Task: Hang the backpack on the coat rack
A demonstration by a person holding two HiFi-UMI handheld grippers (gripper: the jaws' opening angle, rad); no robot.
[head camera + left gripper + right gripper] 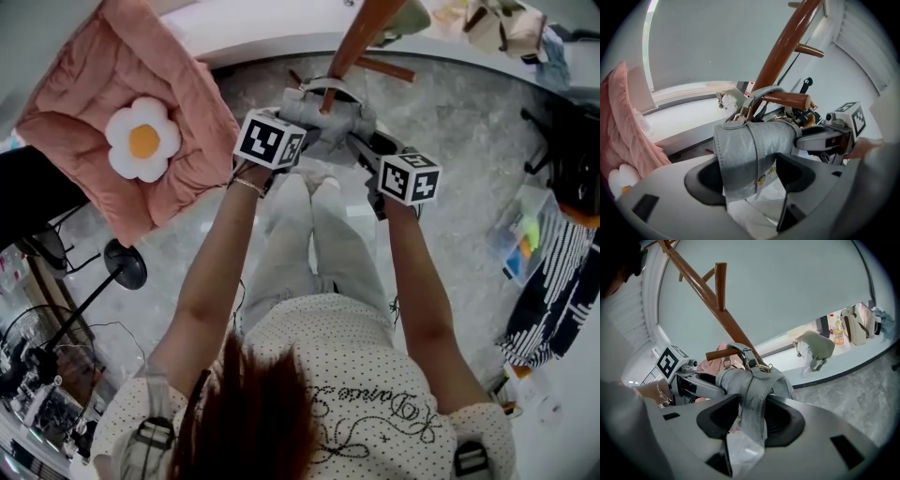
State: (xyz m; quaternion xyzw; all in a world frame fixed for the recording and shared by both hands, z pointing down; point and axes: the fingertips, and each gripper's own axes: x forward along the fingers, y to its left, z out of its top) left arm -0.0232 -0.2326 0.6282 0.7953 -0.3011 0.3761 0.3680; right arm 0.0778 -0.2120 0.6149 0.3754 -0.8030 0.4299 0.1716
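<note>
we find the backpack (319,117) at the coat rack (361,37), its handle (764,90) apparently over a peg (785,99). the fingers of the left gripper (750,176) and right gripper (752,418) clench the backpack. next: lower it, confirm it hangs, release.

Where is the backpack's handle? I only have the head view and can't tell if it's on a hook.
Observer: The left gripper view shows the handle looped over a brown peg on the coat rack.
Operator: Is anything holding it up too?
Observer: Yes, the left gripper and right gripper each pinch the grey backpack between their fingers.
Operator: Any more pegs?
Observer: The right gripper view shows a bare upper peg.
</note>
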